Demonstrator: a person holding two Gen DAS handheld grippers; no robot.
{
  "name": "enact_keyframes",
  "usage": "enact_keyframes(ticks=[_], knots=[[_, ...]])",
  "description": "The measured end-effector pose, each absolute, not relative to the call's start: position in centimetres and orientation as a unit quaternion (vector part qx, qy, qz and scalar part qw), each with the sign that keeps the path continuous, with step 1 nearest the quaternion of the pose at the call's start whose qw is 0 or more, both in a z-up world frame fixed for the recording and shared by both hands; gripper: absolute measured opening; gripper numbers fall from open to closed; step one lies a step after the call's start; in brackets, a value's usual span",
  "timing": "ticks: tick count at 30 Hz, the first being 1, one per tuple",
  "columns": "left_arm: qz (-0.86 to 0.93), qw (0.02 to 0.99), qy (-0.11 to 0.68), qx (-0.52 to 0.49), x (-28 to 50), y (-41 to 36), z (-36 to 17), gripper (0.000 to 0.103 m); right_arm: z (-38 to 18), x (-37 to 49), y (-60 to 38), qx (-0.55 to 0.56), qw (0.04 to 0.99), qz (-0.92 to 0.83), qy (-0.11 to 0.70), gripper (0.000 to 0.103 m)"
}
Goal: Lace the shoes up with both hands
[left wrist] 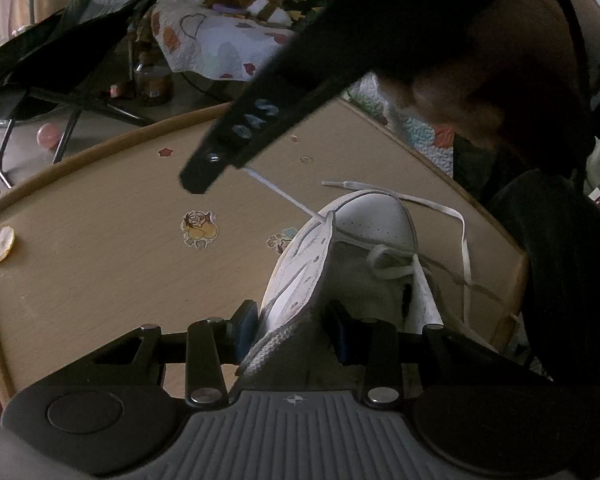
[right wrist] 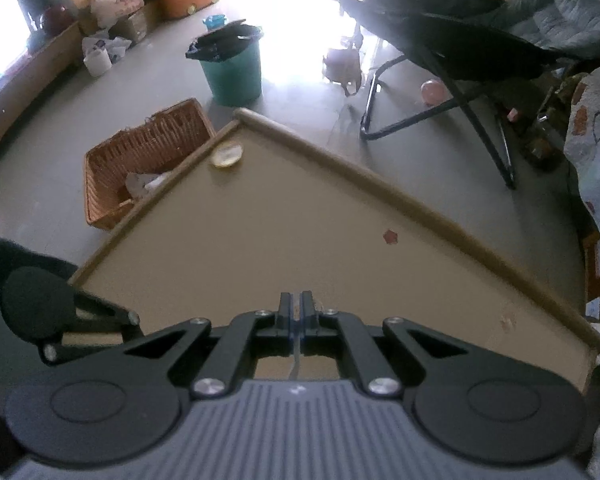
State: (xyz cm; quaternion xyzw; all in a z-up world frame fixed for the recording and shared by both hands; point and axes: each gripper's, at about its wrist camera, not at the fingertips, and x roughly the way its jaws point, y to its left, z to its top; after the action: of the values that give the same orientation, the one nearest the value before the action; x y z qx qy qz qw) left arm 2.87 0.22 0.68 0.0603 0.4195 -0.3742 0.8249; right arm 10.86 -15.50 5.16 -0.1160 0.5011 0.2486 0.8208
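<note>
The left gripper (left wrist: 290,330) is clamping the white sneaker's (left wrist: 340,256) soft collar; the right gripper (right wrist: 296,304) is pinching the limp, slippery shoelace (left wrist: 280,196), best held near its tip.

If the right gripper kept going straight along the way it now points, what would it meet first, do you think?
Probably the bare tabletop: the right gripper, shut on the white lace, points down at it, with nothing visible between, though depth is unclear.

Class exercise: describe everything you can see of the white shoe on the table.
The white shoe looks like smooth leather, with a perforated toe and a knit-lined collar. It stands on the tan table, toe pointing away. The left claw grips its heel collar. Its white lace is only partly threaded: one end runs taut to the right claw, the other lies loose.
</note>
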Motion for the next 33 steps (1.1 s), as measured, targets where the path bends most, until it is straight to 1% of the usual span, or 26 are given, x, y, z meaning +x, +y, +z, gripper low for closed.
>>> enact_keyframes(ticks=[8,9,18,26,27,29,31,33], knots=[[-0.373,0.825,0.420,0.060,3.1,0.2,0.5,0.039,5.2,12.3,-13.2,-0.115,0.813,0.269,0.503,0.002],[-0.374,0.825,0.419,0.061,3.1,0.2,0.5,0.039,5.4,12.6,-12.9,-0.115,0.813,0.270,0.502,0.000],[-0.374,0.825,0.420,0.054,3.1,0.8,0.3,0.039,6.6,13.6,-10.6,-0.125,0.812,0.285,0.493,0.000],[-0.366,0.826,0.427,0.024,2.9,1.4,0.5,0.039,8.8,10.7,-13.6,-0.102,0.841,0.248,0.469,0.005],[-0.364,0.826,0.429,0.021,3.0,1.5,0.5,0.040,9.2,9.9,-14.4,-0.095,0.848,0.236,0.465,0.007],[-0.360,0.827,0.432,0.016,3.1,1.7,0.5,0.040,10.0,7.8,-16.2,-0.075,0.860,0.211,0.458,0.013],[-0.353,0.828,0.436,0.012,3.1,1.6,0.5,0.042,10.3,5.5,-18.3,-0.051,0.867,0.197,0.454,0.028],[-0.342,0.827,0.446,0.004,3.1,1.6,0.4,0.045,10.2,3.1,-20.3,-0.033,0.871,0.181,0.455,0.030]])
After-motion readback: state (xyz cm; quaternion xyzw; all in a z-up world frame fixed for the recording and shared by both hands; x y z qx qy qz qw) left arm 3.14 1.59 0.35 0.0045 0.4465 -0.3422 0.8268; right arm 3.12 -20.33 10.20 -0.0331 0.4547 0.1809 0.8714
